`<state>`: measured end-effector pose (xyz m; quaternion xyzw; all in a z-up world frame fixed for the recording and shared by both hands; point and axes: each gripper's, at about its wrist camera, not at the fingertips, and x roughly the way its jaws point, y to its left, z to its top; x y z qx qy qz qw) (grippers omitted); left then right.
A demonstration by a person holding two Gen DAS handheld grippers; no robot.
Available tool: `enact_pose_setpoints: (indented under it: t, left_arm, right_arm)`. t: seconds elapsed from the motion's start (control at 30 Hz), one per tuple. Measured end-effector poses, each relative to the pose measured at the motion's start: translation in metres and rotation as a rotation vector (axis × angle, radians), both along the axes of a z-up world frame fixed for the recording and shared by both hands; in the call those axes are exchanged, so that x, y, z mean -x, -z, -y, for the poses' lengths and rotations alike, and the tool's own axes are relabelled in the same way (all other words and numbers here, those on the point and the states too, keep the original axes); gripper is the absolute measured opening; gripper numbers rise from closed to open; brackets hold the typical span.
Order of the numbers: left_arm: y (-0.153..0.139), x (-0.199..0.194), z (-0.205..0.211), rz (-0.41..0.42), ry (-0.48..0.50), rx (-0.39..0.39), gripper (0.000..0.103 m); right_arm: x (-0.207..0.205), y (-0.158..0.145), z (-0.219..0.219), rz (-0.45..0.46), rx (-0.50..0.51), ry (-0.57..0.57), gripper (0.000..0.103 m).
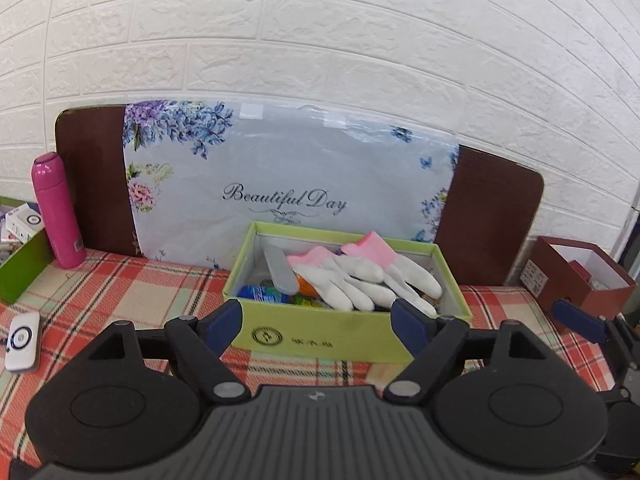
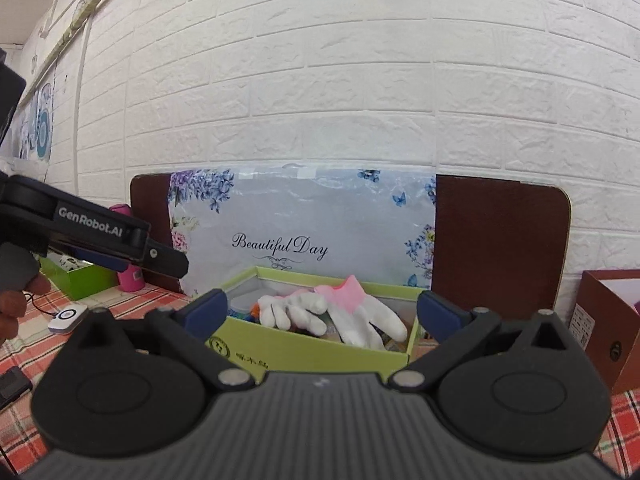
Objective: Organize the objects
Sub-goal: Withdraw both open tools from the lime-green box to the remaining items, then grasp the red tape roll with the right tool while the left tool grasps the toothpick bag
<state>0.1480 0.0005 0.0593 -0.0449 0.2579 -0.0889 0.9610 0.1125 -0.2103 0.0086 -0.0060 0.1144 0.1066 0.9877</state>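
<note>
Both released: left tool [image 1: 316, 318] and right tool [image 2: 322, 316] spread wide, gripping nothing, hovering just short of green box [image 1: 320, 338] near edge. White gloves [image 1: 360, 280] piled inside on clutter, fingertips over right rim. Bare plaid bench [image 1: 120, 280] left of box; pink bottle [image 1: 56, 212] far left, brown box [image 1: 576, 276] far right.

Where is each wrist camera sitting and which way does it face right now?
Left wrist: on the left claw, open, facing the green box of white gloves and the brick wall; the right claw's fingertip shows at right.
Right wrist: on the right claw, open, facing the same green box from further right; the left claw and the person's hand show at left.
Shared: box, gloves, floral bag.
</note>
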Motion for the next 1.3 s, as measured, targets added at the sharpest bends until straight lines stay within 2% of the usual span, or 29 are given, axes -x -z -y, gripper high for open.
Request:
enact_pose_setpoints:
  t: [0.2, 0.47, 0.77, 0.93, 1.23, 1.27, 1.3]
  left_arm:
    - [0.017, 0.022, 0.008, -0.031, 0.003, -0.022, 0.085]
    - [0.045, 0.036, 0.011, -0.089, -0.011, -0.048, 0.085]
    - [0.081, 0.039, 0.003, -0.173, -0.040, -0.042, 0.085]
    - [0.097, 0.042, -0.001, -0.206, -0.033, -0.021, 0.085]
    - [0.101, 0.037, -0.001, -0.189, 0.010, -0.010, 0.085]
    - [0.101, 0.035, 0.000, -0.186, 0.019, -0.010, 0.085]
    - [0.102, 0.033, 0.001, -0.185, 0.028, -0.009, 0.085]
  right_arm:
    - [0.030, 0.026, 0.012, -0.053, -0.040, 0.041, 0.103]
    - [0.049, 0.068, 0.016, -0.163, -0.061, 0.065, 0.103]
    - [0.053, 0.094, 0.021, -0.239, -0.075, 0.101, 0.103]
    - [0.039, 0.105, 0.015, -0.283, -0.048, 0.106, 0.103]
    - [-0.012, 0.123, -0.008, -0.362, 0.048, 0.090, 0.070]
    - [-0.017, 0.124, -0.008, -0.370, 0.049, 0.089, 0.062]
    - [-0.022, 0.126, -0.008, -0.382, 0.049, 0.090, 0.048]
